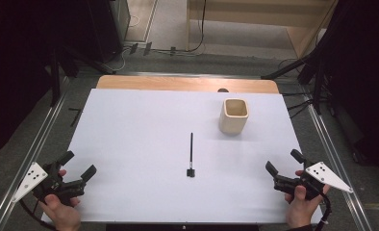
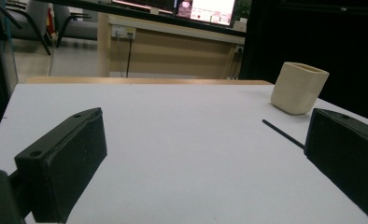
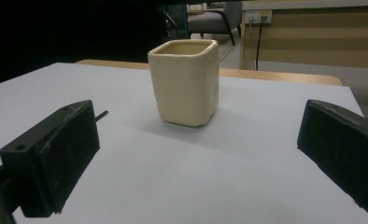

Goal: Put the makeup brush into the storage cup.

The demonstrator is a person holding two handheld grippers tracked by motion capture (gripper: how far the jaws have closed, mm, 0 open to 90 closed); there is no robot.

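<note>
lying lengthwise toward the cup (image 1: pixel 235 116), the pen (image 1: pixel 191 155) is flanked midway by both wide-open, empty grippers' fingers (image 1: pixel 88 172)

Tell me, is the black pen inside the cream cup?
No, the black pen lies flat on the white table, apart from the cream cup.

No readable text anywhere. The monitor (image 2: pixel 205 10) behind the table in the left gripper view showed coloured content, too blurred to read. Nothing printed on the cup (image 1: pixel 234 116).
</note>
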